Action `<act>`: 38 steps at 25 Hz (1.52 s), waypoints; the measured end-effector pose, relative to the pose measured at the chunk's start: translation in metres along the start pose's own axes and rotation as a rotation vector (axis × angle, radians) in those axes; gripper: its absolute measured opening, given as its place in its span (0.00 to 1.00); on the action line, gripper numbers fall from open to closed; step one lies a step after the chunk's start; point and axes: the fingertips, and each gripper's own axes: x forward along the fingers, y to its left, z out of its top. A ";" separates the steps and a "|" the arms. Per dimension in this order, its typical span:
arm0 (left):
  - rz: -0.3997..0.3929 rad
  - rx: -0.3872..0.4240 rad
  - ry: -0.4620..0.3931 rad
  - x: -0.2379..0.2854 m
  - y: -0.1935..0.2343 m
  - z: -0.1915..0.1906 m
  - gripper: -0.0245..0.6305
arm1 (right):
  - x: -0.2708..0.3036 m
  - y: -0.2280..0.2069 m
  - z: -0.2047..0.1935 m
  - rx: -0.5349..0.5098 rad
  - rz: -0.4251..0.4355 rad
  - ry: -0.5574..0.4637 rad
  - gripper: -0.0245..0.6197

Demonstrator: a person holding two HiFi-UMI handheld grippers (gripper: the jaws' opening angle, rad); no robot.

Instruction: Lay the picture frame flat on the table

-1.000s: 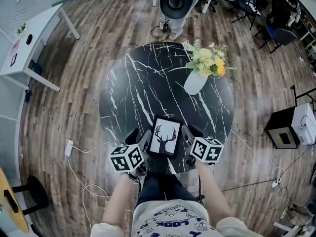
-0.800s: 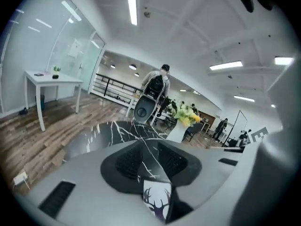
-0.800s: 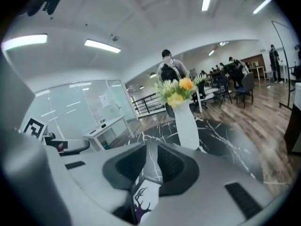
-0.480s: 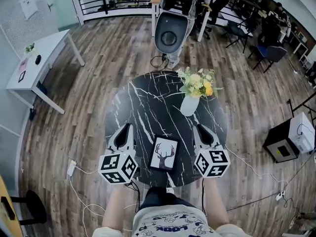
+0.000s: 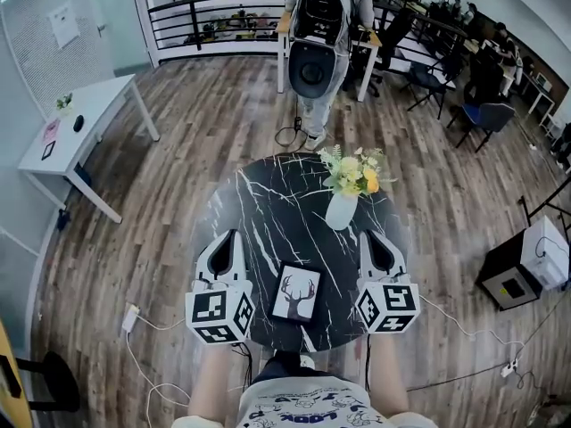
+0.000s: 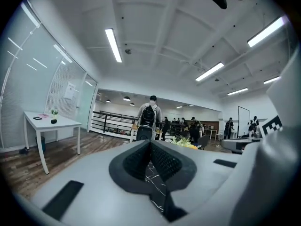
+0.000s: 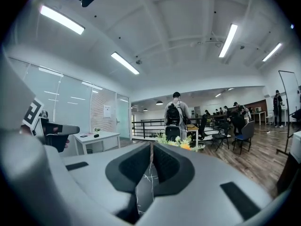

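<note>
The picture frame (image 5: pixel 296 292) lies flat, face up, near the front edge of the table (image 5: pixel 268 194), between the two claws and touching neither. A second ago both claws flanked it closely. Now the left claw (image 5: pixel 227 236) and right claw (image 5: pixel 370 236) stand drawn aside, each closed on nothing. The laying-down appears complete.

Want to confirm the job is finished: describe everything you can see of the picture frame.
The picture frame is a small rectangle, thin black rim around a white print of a dark antlered deer head. It appears to lie flat, face up, by the near edge of the black marbled table. The left gripper and right gripper flank it without touching.
</note>
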 end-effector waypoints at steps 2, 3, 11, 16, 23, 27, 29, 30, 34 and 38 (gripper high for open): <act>0.000 0.002 -0.018 -0.003 -0.001 0.007 0.07 | -0.002 0.001 0.007 -0.002 0.002 -0.020 0.10; 0.000 0.002 -0.027 -0.004 -0.002 0.010 0.07 | -0.003 0.001 0.010 -0.003 0.004 -0.030 0.10; 0.020 0.058 -0.076 -0.016 -0.005 0.030 0.07 | -0.016 0.004 0.037 -0.002 -0.007 -0.111 0.10; 0.024 0.049 -0.077 -0.018 -0.006 0.031 0.07 | -0.022 -0.002 0.043 -0.002 -0.024 -0.128 0.09; 0.026 0.047 -0.077 -0.018 -0.007 0.031 0.07 | -0.025 -0.003 0.049 -0.018 -0.031 -0.140 0.09; 0.029 0.046 -0.072 -0.017 -0.009 0.028 0.07 | -0.025 -0.004 0.050 -0.022 -0.025 -0.142 0.09; 0.029 0.045 -0.068 -0.017 -0.011 0.027 0.07 | -0.026 -0.004 0.050 -0.023 -0.023 -0.142 0.09; 0.029 0.045 -0.066 -0.017 -0.011 0.027 0.07 | -0.026 -0.004 0.050 -0.022 -0.022 -0.143 0.09; 0.030 0.047 -0.066 -0.015 -0.011 0.028 0.07 | -0.026 -0.007 0.049 -0.012 -0.021 -0.146 0.09; 0.031 0.051 -0.071 -0.012 -0.013 0.025 0.07 | -0.024 -0.009 0.044 -0.014 -0.022 -0.146 0.09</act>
